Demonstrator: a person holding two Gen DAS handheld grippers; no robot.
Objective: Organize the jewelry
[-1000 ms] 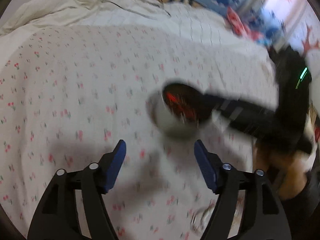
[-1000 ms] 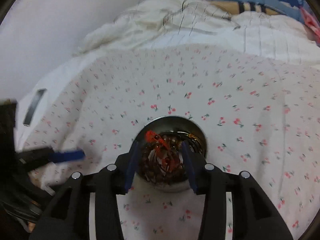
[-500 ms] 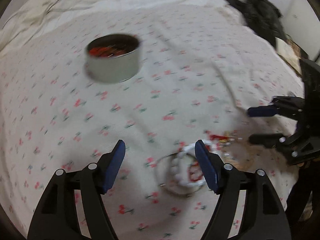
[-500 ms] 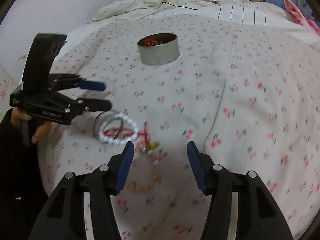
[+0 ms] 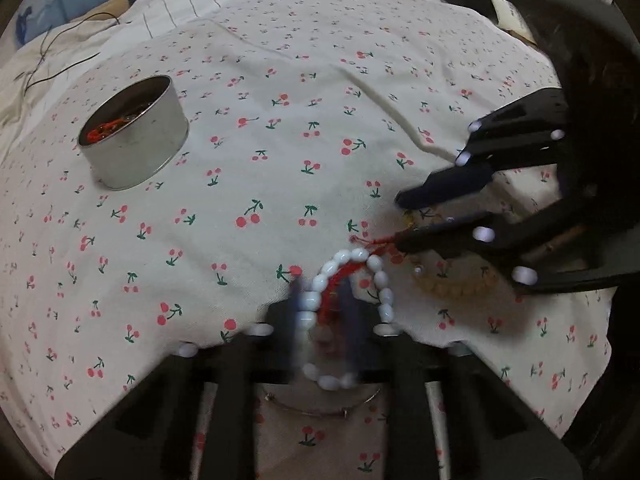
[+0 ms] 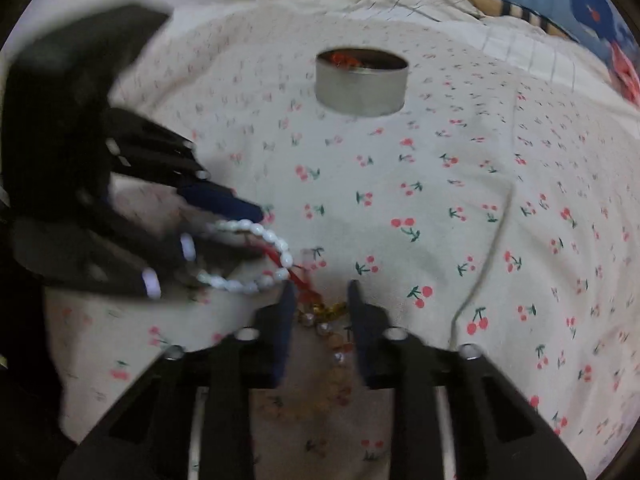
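1. Tin (image 5: 132, 148) stands at the far left on the cherry-print sheet (image 5: 280, 128), well apart from the loose pieces. Red cord and dark beads already lie inside, so it looks to be where the jewelry is being gathered.
2. Left gripper (image 5: 321, 294) points steeply down over the white bracelet (image 5: 352, 256). Its jaws have just been closing. They are now narrow and appear to pinch one side of the bead loop together with its red cord, probably because that side is easy to lift from soft cloth. Blur softens the contact.
3. Bangle (image 5: 320, 410), a thin wire hoop, lies flat under that gripper's frame, just beside the white bracelet and untouched.
4. Right gripper (image 6: 320, 292) comes in from the right, and its jaws have just been closing too. They straddle the gold end of the amber bracelet (image 6: 322, 326). Whether the pads press on it I cannot tell. Each gripper takes its own piece, likely so that both go to the tin together.
5. Compared with a second ago: the right gripper was over the tin, jaws apart. Now the tin is far off in both views.
6. Compared with half a second ago: both pairs of jaws were spread wide and short of the jewelry, and now each is drawn in around a bracelet. The pieces still rest on the sheet.
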